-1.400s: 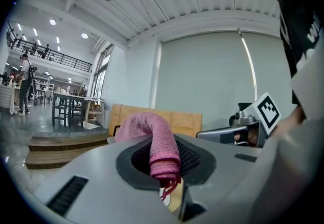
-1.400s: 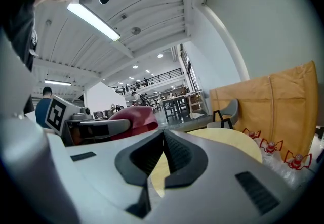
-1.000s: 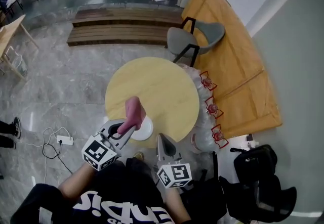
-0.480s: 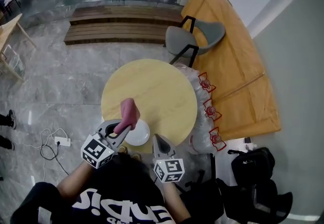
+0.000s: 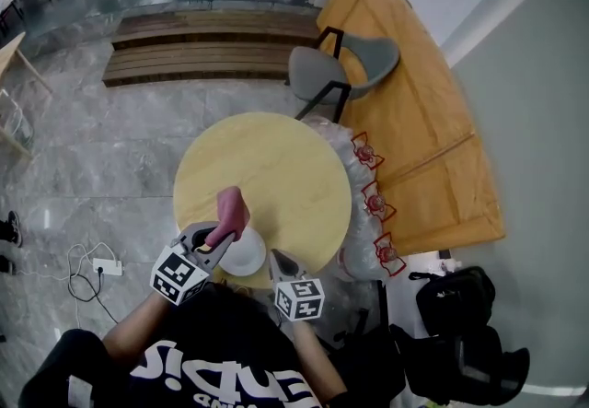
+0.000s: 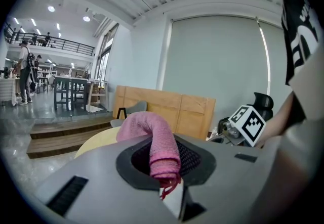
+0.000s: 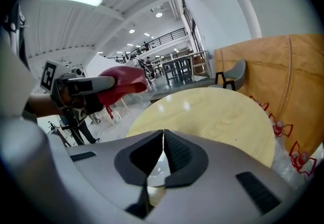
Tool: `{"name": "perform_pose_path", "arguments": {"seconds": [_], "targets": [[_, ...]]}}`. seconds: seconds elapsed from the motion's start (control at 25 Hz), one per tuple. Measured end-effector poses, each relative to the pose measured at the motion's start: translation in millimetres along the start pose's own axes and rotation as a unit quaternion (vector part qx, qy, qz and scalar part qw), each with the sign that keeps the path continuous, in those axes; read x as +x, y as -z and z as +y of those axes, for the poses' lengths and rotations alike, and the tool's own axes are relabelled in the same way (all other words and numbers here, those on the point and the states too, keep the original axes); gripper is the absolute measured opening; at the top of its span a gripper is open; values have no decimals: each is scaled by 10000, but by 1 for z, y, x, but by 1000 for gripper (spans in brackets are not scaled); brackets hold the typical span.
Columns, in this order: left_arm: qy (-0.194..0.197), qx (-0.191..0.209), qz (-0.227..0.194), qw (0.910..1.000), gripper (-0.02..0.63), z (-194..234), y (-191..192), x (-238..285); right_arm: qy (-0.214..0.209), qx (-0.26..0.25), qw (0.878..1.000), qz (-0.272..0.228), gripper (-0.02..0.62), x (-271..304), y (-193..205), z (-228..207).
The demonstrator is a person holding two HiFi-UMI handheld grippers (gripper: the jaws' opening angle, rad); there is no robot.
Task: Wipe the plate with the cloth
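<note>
Your left gripper (image 5: 217, 235) is clamped on the pink cloth (image 5: 230, 209), whose free end stands up from the jaws in a loose roll, lower left of the head view. Your right gripper (image 5: 280, 259) is closed on nothing. It sits just right of the white plate (image 5: 248, 259), at the near edge of the round table (image 5: 276, 167). Tip the cloth flat onto the plate first. The plate looks light, so brace its rim with the right jaws.
</note>
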State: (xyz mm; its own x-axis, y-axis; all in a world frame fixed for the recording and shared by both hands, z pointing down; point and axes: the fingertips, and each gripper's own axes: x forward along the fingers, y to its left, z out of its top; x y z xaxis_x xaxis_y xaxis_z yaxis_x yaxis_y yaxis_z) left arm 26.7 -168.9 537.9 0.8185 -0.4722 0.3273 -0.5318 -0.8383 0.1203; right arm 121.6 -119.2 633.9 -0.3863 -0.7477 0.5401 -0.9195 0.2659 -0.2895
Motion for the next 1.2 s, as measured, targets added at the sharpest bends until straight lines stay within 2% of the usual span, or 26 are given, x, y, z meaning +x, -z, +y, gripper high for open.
{"name": "perform_pose_path", "arguments": {"seconds": [0.48,0.6,0.72,1.08,1.2], "targets": [[152,-172,321,9992,52,9,23,20,-143,413,9929,1103,26,47,61,-24],[127,-160,434,9989,52,14,34,22,-147,554,9894,1331,96,55,76,-24],[81,-182,642,9977,52,20,51,21,-113,576,9864,1538,133,59,89,-23],[-210,-61,1371,9903,52,45,107,14,-135,712,9787,1922,135,68,114,-25],[-179,90,1691,9854,52,49,126,14,-110,748,9783,1931,135,69,117,-26]]}}
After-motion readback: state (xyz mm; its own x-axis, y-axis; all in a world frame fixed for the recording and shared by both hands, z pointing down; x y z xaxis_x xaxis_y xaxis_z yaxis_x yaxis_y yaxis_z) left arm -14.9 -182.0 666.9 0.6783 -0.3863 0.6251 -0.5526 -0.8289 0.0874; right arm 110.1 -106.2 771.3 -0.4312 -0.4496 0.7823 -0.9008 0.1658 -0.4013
